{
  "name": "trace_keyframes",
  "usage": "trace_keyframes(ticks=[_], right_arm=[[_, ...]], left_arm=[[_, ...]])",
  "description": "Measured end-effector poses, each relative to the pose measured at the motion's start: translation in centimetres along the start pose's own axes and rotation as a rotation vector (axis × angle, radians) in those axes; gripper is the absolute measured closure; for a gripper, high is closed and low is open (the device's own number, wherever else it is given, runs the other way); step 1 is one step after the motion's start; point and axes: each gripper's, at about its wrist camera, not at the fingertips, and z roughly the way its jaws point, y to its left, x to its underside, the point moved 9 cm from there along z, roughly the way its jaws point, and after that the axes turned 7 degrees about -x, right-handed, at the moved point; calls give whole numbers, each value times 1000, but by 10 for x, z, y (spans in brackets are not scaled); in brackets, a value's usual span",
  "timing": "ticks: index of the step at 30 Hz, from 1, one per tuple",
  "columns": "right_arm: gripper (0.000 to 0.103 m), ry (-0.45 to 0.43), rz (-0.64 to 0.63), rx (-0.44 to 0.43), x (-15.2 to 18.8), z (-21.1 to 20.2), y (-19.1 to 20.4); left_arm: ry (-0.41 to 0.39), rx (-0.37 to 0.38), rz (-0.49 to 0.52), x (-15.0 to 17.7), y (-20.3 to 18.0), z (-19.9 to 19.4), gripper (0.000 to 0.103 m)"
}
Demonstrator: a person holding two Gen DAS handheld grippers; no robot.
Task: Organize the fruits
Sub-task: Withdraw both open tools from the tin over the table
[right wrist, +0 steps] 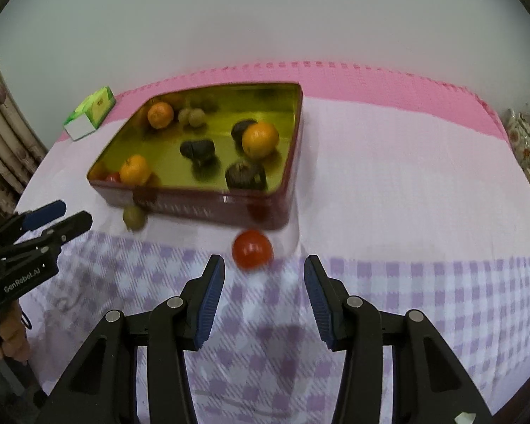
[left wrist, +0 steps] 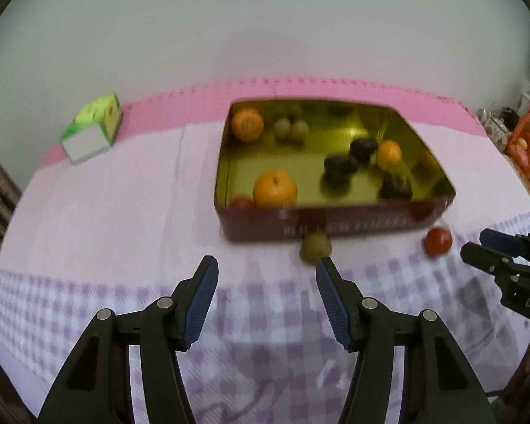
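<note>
Left claw (left wrist: 266, 268): I am holding it released, jaws spread wide and grasping nothing, pointing at the tin.
Right claw (right wrist: 264, 268): I am also holding this one released and empty, jaws parted around a gap that is lining up with the red fruit.
Tin (left wrist: 335, 226): it is sitting on the desk at twelve o'clock from both claws, its gold inside already carrying oranges, dark fruits and small green ones (so I judge most of the sorting done).
Red fruit (right wrist: 252, 249): it is lying on the cloth just outside the tin's near wall, at about eleven o'clock of my right claw and close to its tips; I am keeping the jaws wide because a round thing will probably roll if nudged on one side.
Green fruit (left wrist: 315, 247): it is resting against the tin's near wall, just past my left claw's right finger at one o'clock, not between the jaws.
Cloth (right wrist: 406, 212): it is covering the desk, soft and wrinkled, which may be steadying the loose fruits.
Green carton (left wrist: 93, 129): it is standing at ten o'clock, well apart from the tin.
</note>
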Motion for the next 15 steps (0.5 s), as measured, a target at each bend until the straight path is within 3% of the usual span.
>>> trace_keyframes(ticks=[5, 15], right_arm=[[59, 15, -4, 0, 10, 5, 2], [59, 34, -6, 2, 7, 26, 4]], left_arm=[[31, 3, 9, 19, -8, 8, 44], [30, 19, 19, 12, -22, 20, 44]])
